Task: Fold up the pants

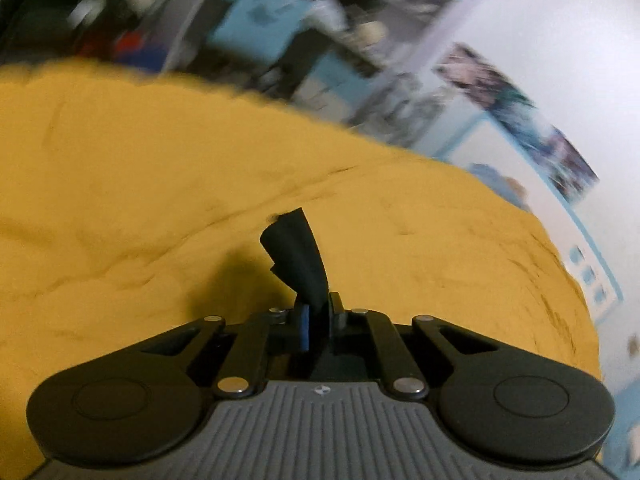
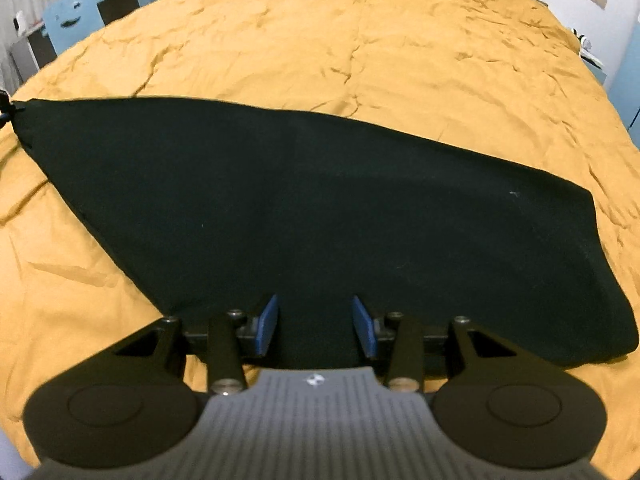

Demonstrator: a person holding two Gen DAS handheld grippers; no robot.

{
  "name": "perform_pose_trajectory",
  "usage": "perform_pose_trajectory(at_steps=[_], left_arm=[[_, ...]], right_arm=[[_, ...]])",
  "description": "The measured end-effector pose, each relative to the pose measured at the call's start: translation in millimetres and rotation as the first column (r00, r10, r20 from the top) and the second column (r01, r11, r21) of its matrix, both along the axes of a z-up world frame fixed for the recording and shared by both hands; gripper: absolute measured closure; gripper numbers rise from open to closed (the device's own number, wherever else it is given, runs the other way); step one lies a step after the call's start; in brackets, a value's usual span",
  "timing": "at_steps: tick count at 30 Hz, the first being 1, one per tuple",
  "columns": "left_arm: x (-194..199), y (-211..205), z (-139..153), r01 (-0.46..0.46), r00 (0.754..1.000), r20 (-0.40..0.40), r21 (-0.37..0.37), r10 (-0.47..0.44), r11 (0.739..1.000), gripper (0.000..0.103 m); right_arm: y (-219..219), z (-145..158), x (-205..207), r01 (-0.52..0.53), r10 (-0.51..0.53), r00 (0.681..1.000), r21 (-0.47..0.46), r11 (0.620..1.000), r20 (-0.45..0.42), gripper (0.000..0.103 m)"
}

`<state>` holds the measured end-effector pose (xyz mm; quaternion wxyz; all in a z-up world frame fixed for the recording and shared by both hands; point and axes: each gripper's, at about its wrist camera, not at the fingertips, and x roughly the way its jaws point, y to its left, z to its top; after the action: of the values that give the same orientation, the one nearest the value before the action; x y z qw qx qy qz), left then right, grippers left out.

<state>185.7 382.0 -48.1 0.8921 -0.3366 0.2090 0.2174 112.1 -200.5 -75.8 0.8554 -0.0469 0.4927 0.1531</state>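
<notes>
Left gripper (image 1: pixel 318 320): jaws pressed together, pinching a corner of the black pants (image 1: pixel 298 256). Only a short twisted flap of fabric sticks up past the fingertips; the rest of the garment is cut off from the left wrist view. Blue pad (image 1: pixel 305 328) on one finger is partly hidden by cloth, the other pad not visible. Beyond it, the mustard bedspread (image 1: pixel 140 200), blurred. Background room past the bedspread's far edge is motion-smeared; blue and red shapes there can't be identified.

Right gripper (image 2: pixel 315 324): jaws spread, blue pads (image 2: pixel 267 326) apart, nothing between them but cloth lying below. Whether the fingertips touch the pants (image 2: pixel 320 216) can't be told. The pants lie flat on the bedspread (image 2: pixel 360 40) as a wide dark shape, narrowing toward the left edge, where the tip meets something small and black, cut off by the frame. Near edge of the pants is hidden under the gripper body. Fabric is too dark for seams or waistband to show. A blue chair (image 2: pixel 72 16) stands past the bedspread's far left corner.
</notes>
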Motion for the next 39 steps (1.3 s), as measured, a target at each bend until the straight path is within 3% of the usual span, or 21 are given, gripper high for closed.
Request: perform_pose_trajectory(at_steps=[4, 7, 9, 12, 15, 20, 21, 22, 25, 27, 29, 34, 37, 39], left_arm=[[-1.3, -72.3, 56.8, 0.121, 0.991, 0.032, 0.215, -0.131, 0.969, 0.096], [-1.1, -138.7, 92.1, 0.204, 0.973, 0.025, 0.368, -0.229, 0.907, 0.096], [3.6, -188.4, 108.7, 0.268, 0.954, -0.004, 0.455, -0.300, 0.849, 0.096], [8.1, -264.8, 121.2, 0.346, 0.922, -0.070, 0.591, -0.381, 0.729, 0.095], [10.5, -341.0, 115.1, 0.398, 0.886, -0.142, 0.724, -0.442, 0.563, 0.095], [4.8, -437.4, 62.3, 0.518, 0.799, -0.299, 0.783, -0.522, 0.344, 0.096], [3.5, -453.5, 46.5, 0.558, 0.770, -0.351, 0.775, -0.534, 0.296, 0.096], [2.5, -468.9, 25.3, 0.616, 0.725, -0.416, 0.747, -0.549, 0.248, 0.096], [-4.5, -489.3, -29.4, 0.754, 0.603, -0.553, 0.631, -0.575, 0.184, 0.095], [-11.2, -494.4, -56.5, 0.805, 0.545, -0.608, 0.572, -0.577, 0.158, 0.095], [-15.6, -495.4, -71.1, 0.838, 0.506, -0.639, 0.525, -0.579, 0.153, 0.095], [-13.0, -482.1, -69.5, 0.893, 0.436, -0.621, 0.388, -0.651, 0.227, 0.090], [-11.8, -478.1, -67.3, 0.906, 0.413, -0.591, 0.343, -0.693, 0.248, 0.089], [-14.6, -471.7, -64.5, 0.927, 0.373, -0.534, 0.253, -0.759, 0.277, 0.089]], right_arm=[[-13.9, 4.2, -5.4, 0.017, -0.018, 1.000, 0.044, 0.999, 0.016, 0.065], [-26.2, 10.5, -12.2, 0.028, -0.030, 0.999, 0.080, 0.996, 0.029, 0.065], [-35.9, 14.0, -15.7, 0.038, -0.041, 0.999, 0.102, 0.994, 0.035, 0.065], [-51.5, 19.4, -22.4, 0.055, -0.062, 0.997, 0.139, 0.989, 0.046, 0.065], [-66.9, 23.4, -28.1, 0.074, -0.085, 0.995, 0.173, 0.982, 0.055, 0.065], [-89.5, 24.1, -36.8, 0.104, -0.118, 0.992, 0.222, 0.970, 0.050, 0.065], [-93.1, 22.9, -38.4, 0.108, -0.122, 0.992, 0.230, 0.967, 0.045, 0.065], [-95.8, 21.2, -39.7, 0.113, -0.125, 0.991, 0.239, 0.964, 0.037, 0.065], [-98.9, 14.8, -42.6, 0.121, -0.128, 0.992, 0.256, 0.959, 0.010, 0.065], [-99.8, 11.8, -45.4, 0.120, -0.124, 0.992, 0.264, 0.957, -0.001, 0.065], [-100.2, 8.6, -47.1, 0.118, -0.120, 0.993, 0.268, 0.956, -0.010, 0.065], [-98.2, 4.5, -49.0, 0.112, -0.111, 0.994, 0.280, 0.954, -0.020, 0.065], [-98.4, 5.6, -49.4, 0.101, -0.102, 0.995, 0.282, 0.954, -0.012, 0.065], [-98.2, 6.2, -49.8, 0.099, -0.100, 0.995, 0.284, 0.954, -0.011, 0.064]])
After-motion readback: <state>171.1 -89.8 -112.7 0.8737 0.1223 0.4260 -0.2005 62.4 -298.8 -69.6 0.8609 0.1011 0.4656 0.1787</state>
